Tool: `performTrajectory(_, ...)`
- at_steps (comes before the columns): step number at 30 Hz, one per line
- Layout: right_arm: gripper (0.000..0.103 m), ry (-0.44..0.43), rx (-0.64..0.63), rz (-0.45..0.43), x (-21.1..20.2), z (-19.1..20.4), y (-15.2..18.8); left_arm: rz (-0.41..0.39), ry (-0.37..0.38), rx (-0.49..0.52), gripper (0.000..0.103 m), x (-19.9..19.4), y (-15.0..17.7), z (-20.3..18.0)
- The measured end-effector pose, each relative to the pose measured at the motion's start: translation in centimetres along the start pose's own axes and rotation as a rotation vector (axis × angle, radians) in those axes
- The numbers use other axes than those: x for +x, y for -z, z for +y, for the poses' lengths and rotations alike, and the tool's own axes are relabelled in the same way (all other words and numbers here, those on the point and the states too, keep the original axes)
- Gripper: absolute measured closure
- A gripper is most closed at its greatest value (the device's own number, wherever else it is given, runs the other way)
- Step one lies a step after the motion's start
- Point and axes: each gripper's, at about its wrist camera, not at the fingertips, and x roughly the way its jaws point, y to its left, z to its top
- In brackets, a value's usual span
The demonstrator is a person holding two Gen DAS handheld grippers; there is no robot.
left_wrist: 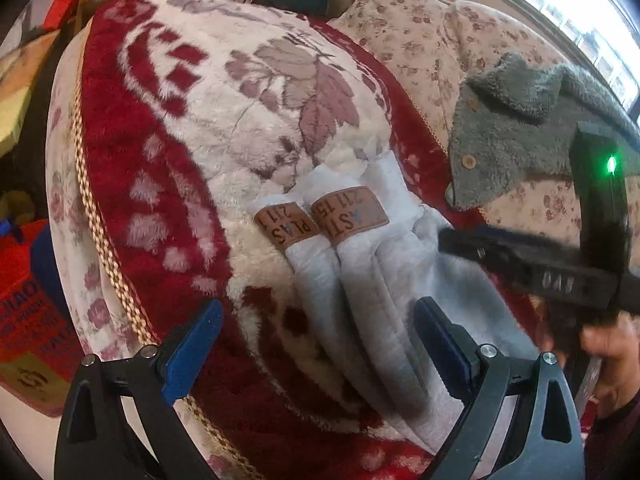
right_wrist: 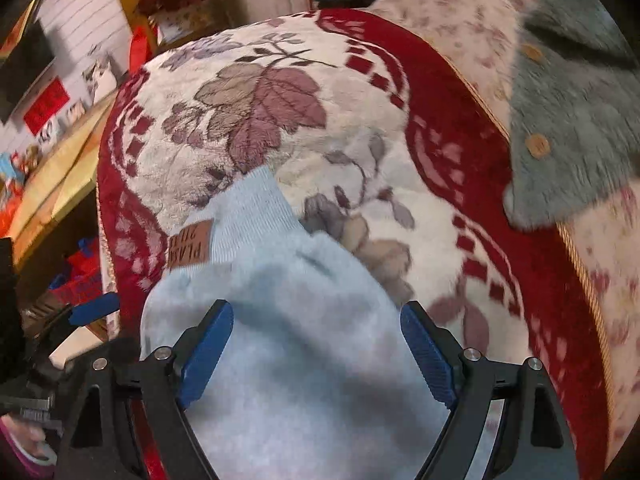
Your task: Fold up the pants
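Light blue pants (left_wrist: 360, 280) lie on a red and cream floral blanket (left_wrist: 192, 128), legs side by side, each cuff bearing a brown patch (left_wrist: 350, 214). My left gripper (left_wrist: 318, 354) hovers over the legs, open, its blue pads clear of the cloth. In the right wrist view one cuff (right_wrist: 244, 216) with its patch (right_wrist: 190, 244) points away, and the pants (right_wrist: 304, 360) spread below my right gripper (right_wrist: 318, 356), which is open and wide with cloth showing between the fingers, none pinched. The right gripper's black body (left_wrist: 560, 272) and the hand holding it (left_wrist: 612, 360) show in the left wrist view.
A grey fleece garment (left_wrist: 512, 136) with wooden buttons lies on the floral sheet (left_wrist: 424, 40) to the right (right_wrist: 568, 132). Red boxes (left_wrist: 28, 312) and other clutter (right_wrist: 60, 120) stand past the blanket's left edge. A window (left_wrist: 580, 20) is at the far right.
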Motion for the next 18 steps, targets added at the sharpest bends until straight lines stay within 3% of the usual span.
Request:
performTrajectory(5, 0.014, -0.068, 0.005, -0.012, 0.8, 0.5, -2.2, 0.036, -0.001, 0.012, 0.007, 0.9, 0.1, -0.4)
performTrajectory(10, 0.017, -0.081, -0.04, 0.057, 4.5, 2.0, -3.8, 0.036, -0.02, 0.015, 0.007, 1.4, -0.2, -0.3)
performTrajectory(12, 0.046, -0.036, -0.129, 0.054, 4.7, 3.5, -3.6, 0.044, -0.016, 0.002, 0.007, 1.5, -0.3, 0.1)
performTrajectory(13, 0.078, -0.06, -0.164, 0.04, 4.3, 4.2, -3.5, 0.046, -0.019, -0.006, 0.007, 1.5, -0.4, 0.3)
performTrajectory(16, 0.095, -0.054, -0.204, -0.001, 2.8, 5.9, -3.8, 0.045, -0.02, -0.042, 0.007, 1.3, -0.5, 1.0)
performTrajectory(18, 0.096, -0.078, -0.21, -0.035, 1.9, 6.7, -4.5, 0.026, -0.03, -0.053, 0.007, 0.8, -0.6, 1.3)
